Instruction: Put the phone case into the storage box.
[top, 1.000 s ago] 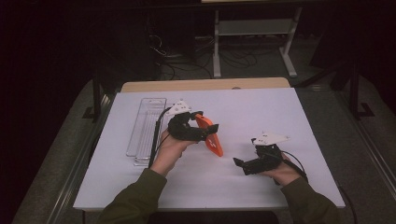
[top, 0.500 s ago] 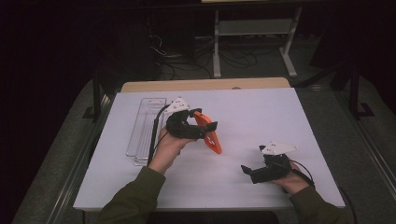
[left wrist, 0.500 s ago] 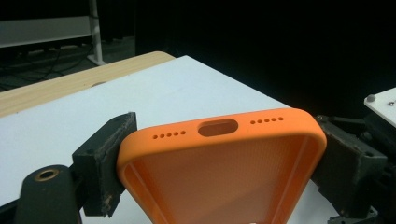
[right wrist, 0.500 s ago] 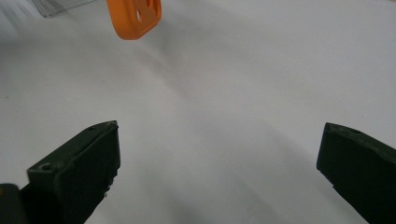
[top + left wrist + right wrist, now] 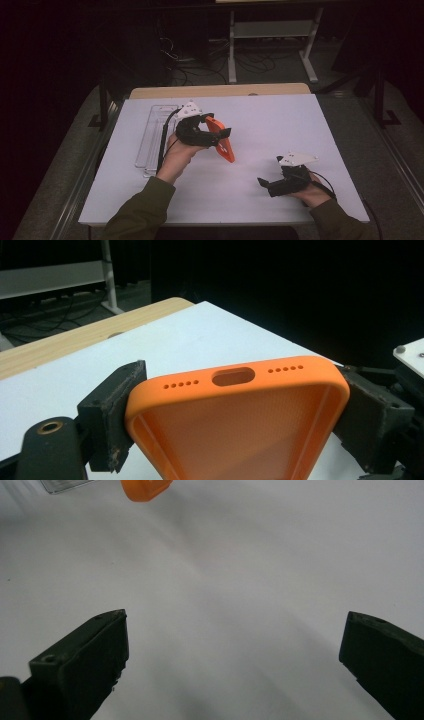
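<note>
Orange phone case (image 5: 235, 425) sits clamped across its width between the left gripper's (image 5: 202, 132) jaws, held above the white table (image 5: 280, 125). A clear tray (image 5: 152, 135), perhaps plastic, lies just left. The right gripper (image 5: 275, 184) rests well apart, jaws wide and holding nothing.

A white surface (image 5: 280, 120) fills the middle of the high view, with a strip of pale wood (image 5: 220, 91) showing along its far edge and dark metal rails running down both sides. It stands on a grey floor (image 5: 395, 165). Beyond it the room is dim, almost black, where a light grey metal stand (image 5: 270, 30) with a low shelf rests among loose black cables (image 5: 200, 60) lying on the floor.
</note>
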The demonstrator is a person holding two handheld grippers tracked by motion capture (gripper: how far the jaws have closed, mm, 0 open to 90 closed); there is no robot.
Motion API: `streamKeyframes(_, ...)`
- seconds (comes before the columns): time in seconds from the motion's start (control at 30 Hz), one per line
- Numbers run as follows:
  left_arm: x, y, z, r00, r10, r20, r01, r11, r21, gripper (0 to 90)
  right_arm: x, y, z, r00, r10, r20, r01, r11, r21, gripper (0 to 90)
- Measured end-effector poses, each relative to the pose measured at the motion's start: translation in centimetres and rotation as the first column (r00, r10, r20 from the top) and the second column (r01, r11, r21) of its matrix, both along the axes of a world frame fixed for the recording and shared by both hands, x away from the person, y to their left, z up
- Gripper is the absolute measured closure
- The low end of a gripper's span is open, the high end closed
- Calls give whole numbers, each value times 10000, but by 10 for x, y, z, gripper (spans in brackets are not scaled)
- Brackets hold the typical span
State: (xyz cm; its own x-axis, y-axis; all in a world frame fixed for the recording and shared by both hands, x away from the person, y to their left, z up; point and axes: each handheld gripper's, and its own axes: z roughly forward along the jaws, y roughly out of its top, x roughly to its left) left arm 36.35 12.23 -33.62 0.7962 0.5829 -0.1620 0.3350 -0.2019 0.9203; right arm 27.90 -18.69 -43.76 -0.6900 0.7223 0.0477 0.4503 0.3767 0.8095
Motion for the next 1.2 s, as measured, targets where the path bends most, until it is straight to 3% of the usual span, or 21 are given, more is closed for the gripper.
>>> streamKeyframes(0.37, 17, 20, 21, 9982, 512, 319, -515, 9986, 97, 153, 2, -1, 2, 9999, -96, -36, 96, 9998, 158, 0)
streamKeyframes(0.77, 40, 40, 42, 9910, 1180, 634, -1204, 9921, 350, 153, 0, 0, 1, 9999, -46, 94, 46, 10000, 27, 0)
streamKeyframes(1.2, 61, 58, 67, 9730, 2032, 1090, -2101, 9761, 560, 153, -1, 0, 0, 9999, -117, -76, 118, 9999, 58, 0)
